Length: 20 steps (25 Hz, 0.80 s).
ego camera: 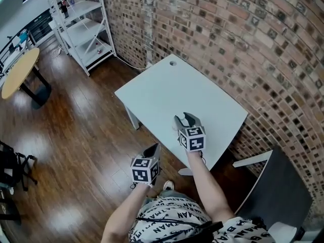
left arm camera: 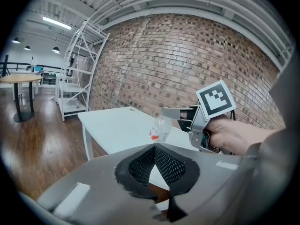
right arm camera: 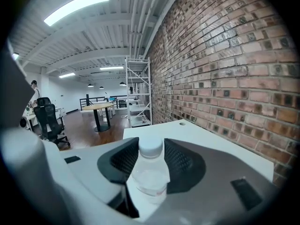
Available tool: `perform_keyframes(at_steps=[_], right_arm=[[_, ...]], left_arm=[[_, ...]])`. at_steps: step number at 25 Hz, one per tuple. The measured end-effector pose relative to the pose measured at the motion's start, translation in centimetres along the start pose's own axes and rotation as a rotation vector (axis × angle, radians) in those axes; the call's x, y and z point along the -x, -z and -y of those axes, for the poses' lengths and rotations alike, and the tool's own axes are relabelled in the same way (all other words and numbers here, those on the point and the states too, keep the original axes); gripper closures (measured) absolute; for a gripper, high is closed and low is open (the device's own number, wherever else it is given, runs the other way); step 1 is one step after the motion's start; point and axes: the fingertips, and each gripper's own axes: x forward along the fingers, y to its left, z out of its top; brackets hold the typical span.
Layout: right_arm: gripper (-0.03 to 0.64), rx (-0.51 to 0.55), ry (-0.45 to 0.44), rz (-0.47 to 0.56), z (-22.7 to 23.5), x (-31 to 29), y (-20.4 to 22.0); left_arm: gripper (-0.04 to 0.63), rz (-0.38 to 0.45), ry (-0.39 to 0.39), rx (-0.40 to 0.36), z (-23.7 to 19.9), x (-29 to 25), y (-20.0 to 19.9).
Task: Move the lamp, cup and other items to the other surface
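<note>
The right claw (ego camera: 184,120) grips a clear, capped bottle (right arm camera: 149,172), contents unclear, over the table's (ego camera: 162,87) near edge. The left claw (left arm camera: 154,147) is pinched shut, empty.

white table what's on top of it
Only a clear bottle shows over the table, clamped in the right gripper. A small hole sits near its far corner. From above the gripper covers the bottle's base, so contact is unclear.

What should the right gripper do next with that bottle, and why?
Probably ease the bottle down and stand it upright on the white table: the right gripper clamps it, tilted, over the tabletop near the front edge.
</note>
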Motion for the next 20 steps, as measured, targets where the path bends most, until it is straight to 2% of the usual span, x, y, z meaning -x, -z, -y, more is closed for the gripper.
perform_keyframes(at_steps=[2, 11, 14, 20], right_arm=[[0.428, -0.001, -0.002, -0.011, 0.0, 0.1, 0.3], [0.416, -0.001, 0.002, -0.009, -0.3, 0.7, 0.3], [0.393, -0.007, 0.026, 0.002, 0.1, 1.7, 0.0], [0.393, -0.062, 0.102, 0.008, 1.6, 6.1, 1.1]], left_arm=[[0.595, -0.002, 0.002, -0.007, 0.2, 0.0, -0.1], [0.595, -0.004, 0.01, -0.017, 0.4, 0.1, -0.1], [0.595, 0.003, 0.017, -0.015, 0.3, 0.0, -0.5], [0.595, 0.012, 0.053, -0.04, 0.8, -0.5, -2.2]])
